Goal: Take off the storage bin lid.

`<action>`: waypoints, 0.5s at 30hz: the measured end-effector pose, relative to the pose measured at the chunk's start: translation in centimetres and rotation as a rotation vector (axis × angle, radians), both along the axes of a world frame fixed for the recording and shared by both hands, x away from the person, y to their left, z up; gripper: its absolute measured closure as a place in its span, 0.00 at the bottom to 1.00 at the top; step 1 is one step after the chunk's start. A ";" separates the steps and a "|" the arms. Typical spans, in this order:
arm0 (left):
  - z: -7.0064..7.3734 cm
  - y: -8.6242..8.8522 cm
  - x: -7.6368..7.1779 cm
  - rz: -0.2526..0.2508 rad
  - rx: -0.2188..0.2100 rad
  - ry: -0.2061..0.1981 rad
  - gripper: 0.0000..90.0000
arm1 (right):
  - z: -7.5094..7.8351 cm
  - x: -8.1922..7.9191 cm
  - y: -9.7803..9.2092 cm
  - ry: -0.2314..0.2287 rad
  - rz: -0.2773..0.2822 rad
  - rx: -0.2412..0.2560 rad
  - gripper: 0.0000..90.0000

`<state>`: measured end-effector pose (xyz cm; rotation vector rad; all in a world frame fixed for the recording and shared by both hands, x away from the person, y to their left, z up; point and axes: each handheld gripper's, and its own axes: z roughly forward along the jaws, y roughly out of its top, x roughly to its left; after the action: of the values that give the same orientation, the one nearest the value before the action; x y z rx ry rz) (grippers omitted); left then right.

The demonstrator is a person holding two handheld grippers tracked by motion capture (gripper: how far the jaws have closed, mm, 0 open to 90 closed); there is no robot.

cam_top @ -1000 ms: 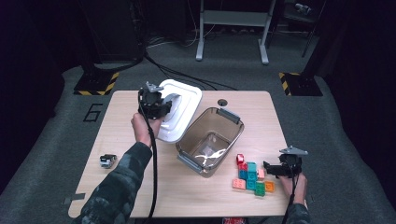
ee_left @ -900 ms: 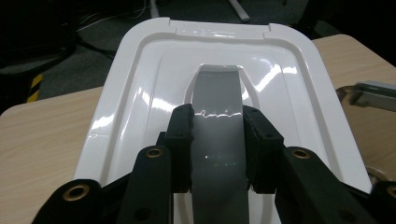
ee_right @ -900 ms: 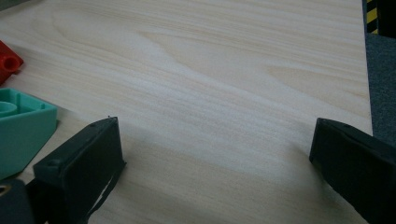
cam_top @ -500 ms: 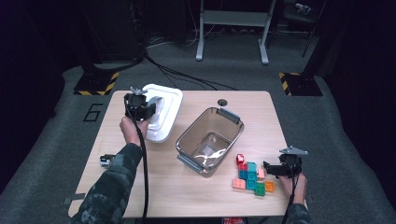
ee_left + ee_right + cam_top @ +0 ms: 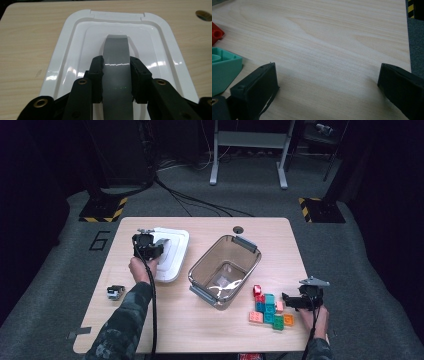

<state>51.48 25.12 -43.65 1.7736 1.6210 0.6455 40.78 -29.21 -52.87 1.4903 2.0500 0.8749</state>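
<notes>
Since the earlier frames we record that the left gripper [image 5: 146, 246] has carried the white lid [image 5: 171, 254] away from the clear bin [image 5: 224, 270] toward the left edge of the tabletop [image 5: 200, 330]; the right gripper [image 5: 301, 300] shows no change of place.

We find the lid now lying flat on the wood in the far left part of the tabletop, just beside the bin but apart from it. In the left gripper view the two black jaws are pressed against either side of the grey handle [image 5: 116, 72] that arches along the middle of the lid [image 5: 75, 55], so the left gripper [image 5: 116, 80] is pinching that handle. The person's left hand [image 5: 142, 269] sits behind the tool at the lid's near edge.

We note the bin standing open near the middle of the tabletop, turned at an angle, with grey latches at its two ends.

Near the right front corner we see a cluster of coloured toy blocks [image 5: 270, 310], touching one another, between the bin and the right gripper. In the right gripper view the right gripper [image 5: 327, 82] has its jaws spread wide over bare wood, with nothing between them; a teal block [image 5: 223, 70] and a red block [image 5: 216, 32] lie just beside its one jaw.

A small black and white object [image 5: 115, 292] rests near the left front edge; we cannot tell what it is
</notes>
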 end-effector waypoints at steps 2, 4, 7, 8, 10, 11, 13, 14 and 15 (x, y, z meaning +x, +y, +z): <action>-0.8 0.1 0.0 0.011 0.009 0.017 0.74 | 0.0 0.0 0.0 0.000 0.000 0.000 0.02; -1.2 0.2 0.0 0.013 0.005 0.023 0.74 | 0.0 0.0 0.0 0.000 0.000 0.000 0.02; -2.2 0.4 0.0 0.020 0.003 0.038 0.74 | 0.0 0.0 0.0 0.000 0.000 0.000 0.02; -2.4 0.4 0.0 0.019 0.003 0.041 0.74 | 0.0 0.0 0.0 0.000 0.000 0.000 0.02; -2.8 0.4 0.0 0.019 0.003 0.045 0.74 | 0.0 0.0 0.0 0.000 0.000 0.000 0.02; -2.9 0.4 0.0 0.013 0.008 0.055 0.74 | 0.0 0.0 0.0 0.000 0.000 0.000 0.02; -3.2 0.4 0.0 0.009 0.013 0.065 0.74 | 0.0 0.0 0.0 0.000 0.000 0.000 0.02; -3.3 0.4 0.0 0.008 0.010 0.069 0.74 | 0.0 0.0 0.0 0.000 0.000 0.000 0.02; -3.4 0.4 0.1 0.008 0.006 0.073 0.74 | 0.0 0.0 0.0 0.000 0.000 0.000 0.02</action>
<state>51.56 25.51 -47.05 1.8144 1.6773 0.5964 40.78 -29.21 -52.87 1.4905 2.0494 0.8749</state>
